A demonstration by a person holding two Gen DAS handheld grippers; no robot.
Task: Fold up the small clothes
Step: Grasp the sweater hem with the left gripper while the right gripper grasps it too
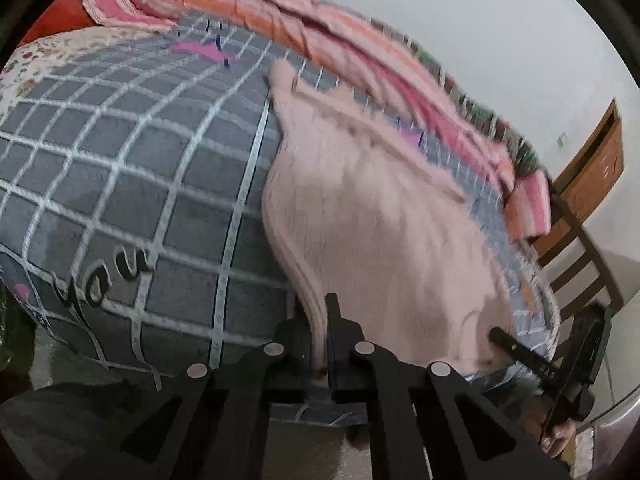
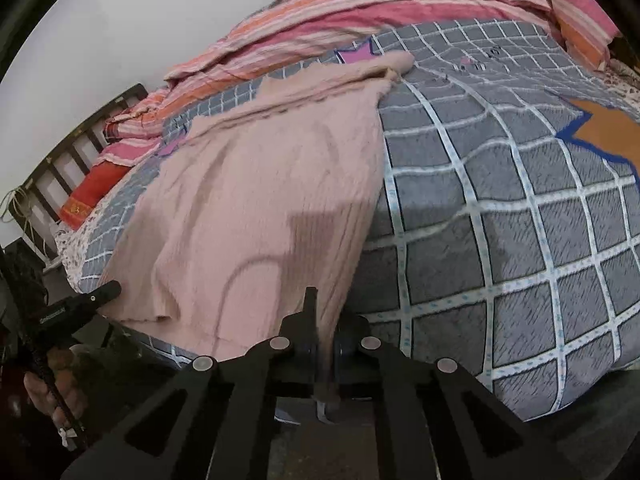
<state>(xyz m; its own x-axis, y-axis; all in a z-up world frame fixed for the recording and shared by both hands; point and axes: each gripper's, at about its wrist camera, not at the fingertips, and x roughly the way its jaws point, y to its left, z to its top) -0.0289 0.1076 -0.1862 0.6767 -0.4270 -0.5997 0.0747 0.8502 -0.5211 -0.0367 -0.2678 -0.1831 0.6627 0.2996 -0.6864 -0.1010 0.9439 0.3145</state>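
Note:
A pale pink knitted sweater (image 1: 372, 208) lies spread on a grey checked bedspread (image 1: 120, 160), its hem hanging over the near edge of the bed. In the left wrist view my left gripper (image 1: 318, 316) is shut on the ribbed hem at the sweater's left corner. The right gripper (image 1: 500, 336) shows at the sweater's other corner. In the right wrist view the sweater (image 2: 260, 200) fills the middle, and my right gripper (image 2: 324, 312) is shut on its right hem corner. There the left gripper (image 2: 106, 290) sits at the far-left corner, with a hand (image 2: 52, 380) behind it.
A pink and orange striped blanket (image 1: 320, 28) is bunched along the far side of the bed by the white wall. A wooden chair (image 1: 580, 248) stands at the bed's right end. A slatted headboard (image 2: 76, 140) and a red pillow (image 2: 92, 192) are at the other end.

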